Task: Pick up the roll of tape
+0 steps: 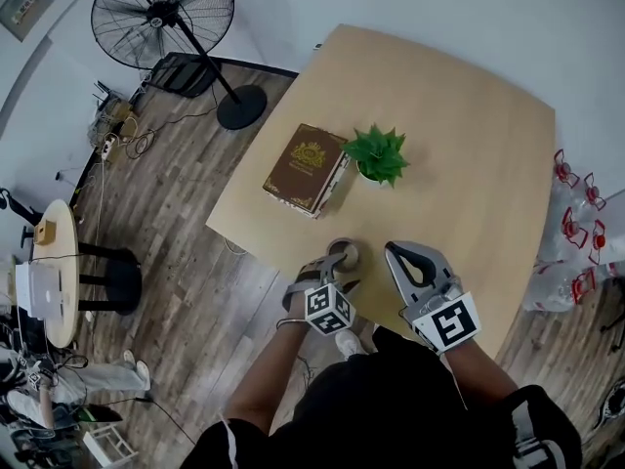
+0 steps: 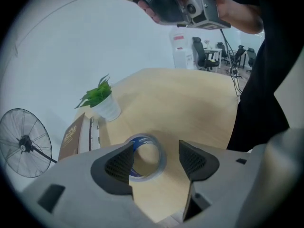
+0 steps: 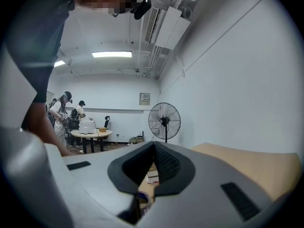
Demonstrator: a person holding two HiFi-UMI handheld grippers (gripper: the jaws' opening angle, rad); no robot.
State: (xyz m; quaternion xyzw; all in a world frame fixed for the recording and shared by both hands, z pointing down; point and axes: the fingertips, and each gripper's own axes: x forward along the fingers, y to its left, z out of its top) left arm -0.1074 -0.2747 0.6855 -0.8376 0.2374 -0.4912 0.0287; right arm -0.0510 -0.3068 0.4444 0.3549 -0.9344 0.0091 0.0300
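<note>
The roll of tape (image 1: 345, 253) lies flat on the wooden table (image 1: 469, 145) close to its near edge. It is clear tape on a blue-lined core (image 2: 148, 156). My left gripper (image 1: 341, 268) points steeply down at the roll, and in the left gripper view the left gripper (image 2: 156, 147) stands open. Its dark pads (image 2: 118, 166) sit on either side of the roll without pressing on it, and the left one covers the roll's left rim. My right gripper (image 1: 395, 252) hovers level just right of the roll. The right gripper (image 3: 153, 167) is shut and empty, with the tape (image 3: 144, 198) showing below it.
A brown book (image 1: 305, 168) and a small potted plant (image 1: 377, 155) stand on the table beyond the tape. A standing fan (image 1: 164, 13) and a round side table (image 1: 54, 262) are on the floor to the left. Red-handled items (image 1: 576, 225) lie on the floor at the right.
</note>
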